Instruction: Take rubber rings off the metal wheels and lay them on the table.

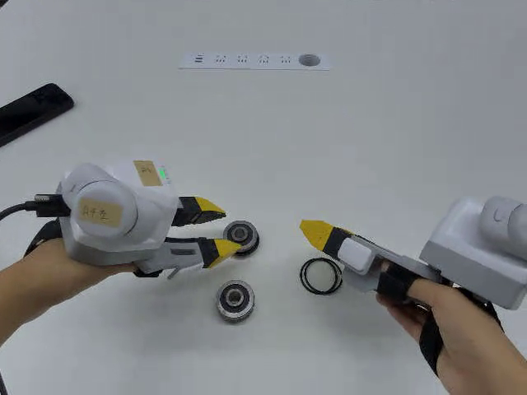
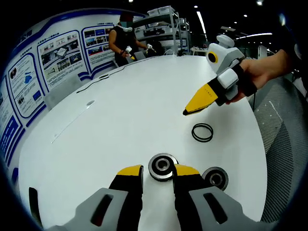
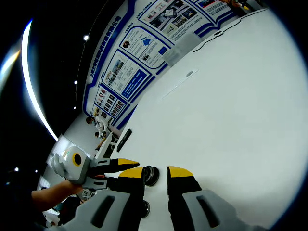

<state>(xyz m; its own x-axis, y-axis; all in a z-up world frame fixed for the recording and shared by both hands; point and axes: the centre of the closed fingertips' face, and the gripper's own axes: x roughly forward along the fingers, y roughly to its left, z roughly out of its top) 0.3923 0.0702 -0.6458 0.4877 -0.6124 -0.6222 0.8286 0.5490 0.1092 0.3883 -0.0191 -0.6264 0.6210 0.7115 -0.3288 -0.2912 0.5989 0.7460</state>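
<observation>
Rubber rings point(image 1: 320, 275) are black, table point(image 1: 370, 148) white, left tongs point(image 1: 229, 229) yellow-tipped, wheels point(image 1: 235, 300) seemingly black-rimmed

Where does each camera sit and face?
Head view: on the headset, looking down at the table; left hand on left tongs, right hand on right tongs.
Left gripper view: on left tongs, facing a metal wheel past its own jaws.
Right gripper view: on right tongs, facing left tongs past its own jaws.
Shared: all three see that wheel.

Bright, even overhead light on my white worktop point(image 1: 370, 148); shadows soft and faint. Ceiling strips point(image 2: 201, 21) glare in both gripper views; fisheye bends edges hard.
</observation>
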